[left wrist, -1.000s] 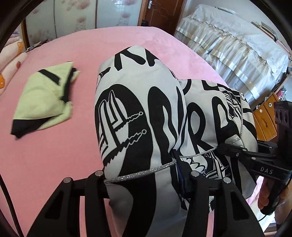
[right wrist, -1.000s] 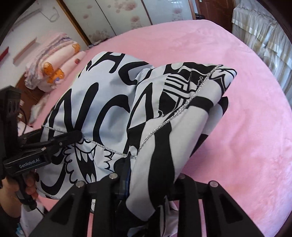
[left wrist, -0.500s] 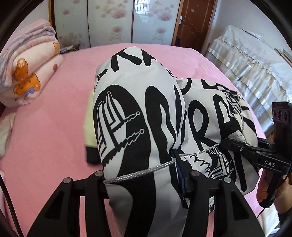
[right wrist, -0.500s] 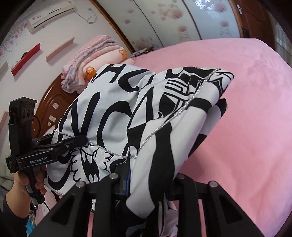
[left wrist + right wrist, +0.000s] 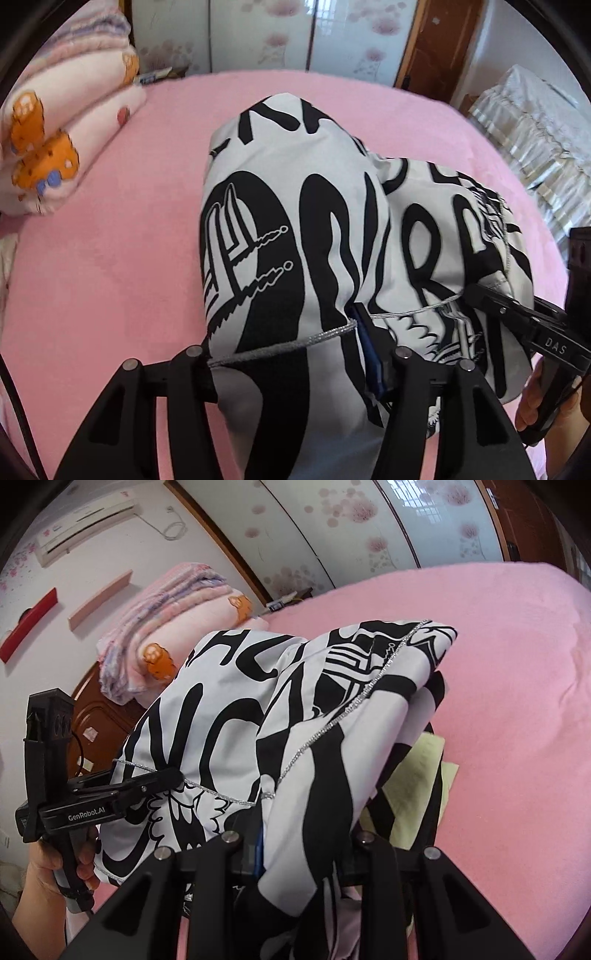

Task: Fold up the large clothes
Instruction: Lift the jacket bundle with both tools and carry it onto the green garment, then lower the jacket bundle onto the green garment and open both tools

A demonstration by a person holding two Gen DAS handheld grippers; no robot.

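The folded black-and-white printed garment (image 5: 295,236) hangs in the air above the pink bed (image 5: 110,258), carried as one bundle between both tools so the folds stay stacked instead of spilling open. From the right wrist view it sits directly over a folded pale-yellow garment (image 5: 417,775) that lies on the bed, which suggests it is being brought there to start a pile.

The left gripper (image 5: 291,354) has its jaws around the near end of the bundle, along the silver trim; they have just been opening, with the cloth between them, and whether the pads still press on it I cannot tell. That loosening reads as the start of a release onto the pile. The right gripper (image 5: 295,838) is clamped on the other near corner of the garment, with the fabric bunched up thick in its jaws, so that side bears the load while the left lets go.

A hand (image 5: 48,878) holds the left tool's grip at the bundle's side. Rolled pink blankets (image 5: 62,122) are stacked at the bed's far edge, well apart from the drop spot
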